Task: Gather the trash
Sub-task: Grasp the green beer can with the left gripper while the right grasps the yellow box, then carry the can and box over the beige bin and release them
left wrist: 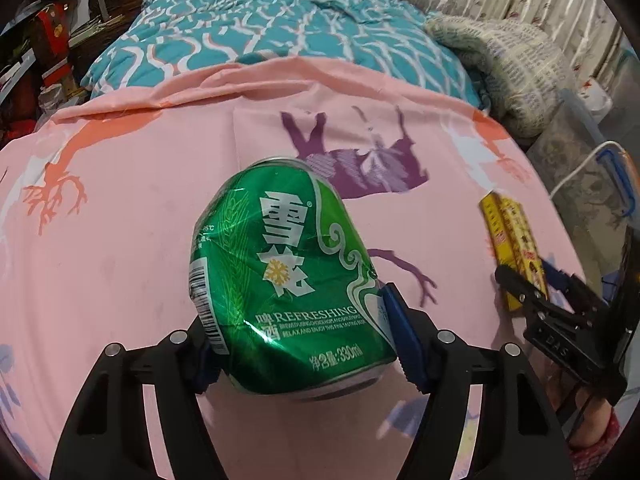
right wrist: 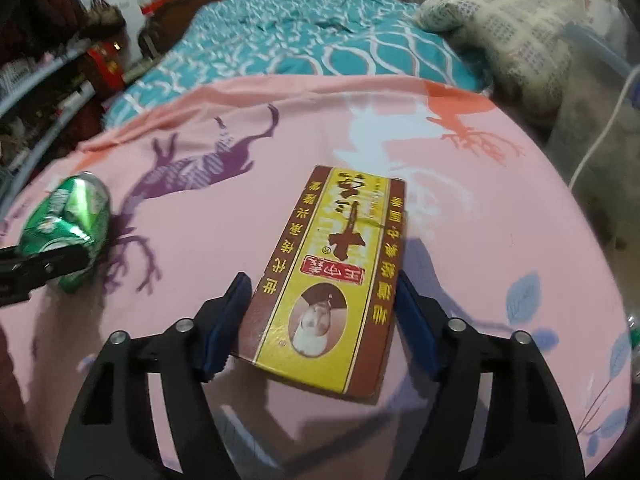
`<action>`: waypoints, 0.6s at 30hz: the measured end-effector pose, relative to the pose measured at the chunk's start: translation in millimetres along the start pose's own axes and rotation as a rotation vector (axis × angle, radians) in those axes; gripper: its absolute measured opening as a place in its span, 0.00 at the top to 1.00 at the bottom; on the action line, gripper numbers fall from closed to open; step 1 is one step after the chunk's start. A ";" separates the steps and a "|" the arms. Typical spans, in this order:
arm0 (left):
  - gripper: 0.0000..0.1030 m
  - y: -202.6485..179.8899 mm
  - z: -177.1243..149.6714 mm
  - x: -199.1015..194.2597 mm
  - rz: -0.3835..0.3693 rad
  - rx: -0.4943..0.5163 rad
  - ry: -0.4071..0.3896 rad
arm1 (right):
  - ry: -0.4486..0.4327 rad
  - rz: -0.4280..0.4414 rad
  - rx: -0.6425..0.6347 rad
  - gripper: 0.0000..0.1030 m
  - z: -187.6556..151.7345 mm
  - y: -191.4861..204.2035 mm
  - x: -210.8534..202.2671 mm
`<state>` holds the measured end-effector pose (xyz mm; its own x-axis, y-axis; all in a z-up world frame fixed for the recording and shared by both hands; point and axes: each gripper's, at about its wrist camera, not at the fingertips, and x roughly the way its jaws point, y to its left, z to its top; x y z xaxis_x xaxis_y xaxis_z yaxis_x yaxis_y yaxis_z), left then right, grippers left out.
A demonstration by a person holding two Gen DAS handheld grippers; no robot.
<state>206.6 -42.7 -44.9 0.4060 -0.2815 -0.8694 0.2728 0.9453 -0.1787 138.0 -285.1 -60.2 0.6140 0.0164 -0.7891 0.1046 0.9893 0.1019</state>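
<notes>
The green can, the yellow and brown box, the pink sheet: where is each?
green can [left wrist: 288,276]: left wrist view, printed side.
yellow and brown box [right wrist: 332,280]: right wrist view, top face.
pink sheet [right wrist: 500,240]: right wrist view, bare patch.

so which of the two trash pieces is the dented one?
The green beer can, between the left gripper pads: its wall is creased and caved in. The yellow-and-brown carton, between the right gripper pads, lies flat and keeps its shape.
</notes>
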 end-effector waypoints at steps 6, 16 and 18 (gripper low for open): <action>0.37 -34.0 -5.3 -14.1 -0.124 0.055 -0.002 | -0.070 0.036 0.069 0.39 -28.1 -37.1 -40.2; 0.37 -209.7 -16.8 -0.5 -0.303 0.344 0.059 | -0.217 -0.057 0.312 0.40 -69.5 -162.2 -106.9; 0.37 -249.4 -18.0 4.3 -0.332 0.405 0.069 | -0.239 -0.078 0.374 0.40 -76.2 -191.2 -119.0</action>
<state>124.6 -276.7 -12.3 0.1857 -0.5310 -0.8268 0.6981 0.6635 -0.2693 -14.7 -465.1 -31.9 0.7520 -0.1339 -0.6454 0.4065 0.8650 0.2942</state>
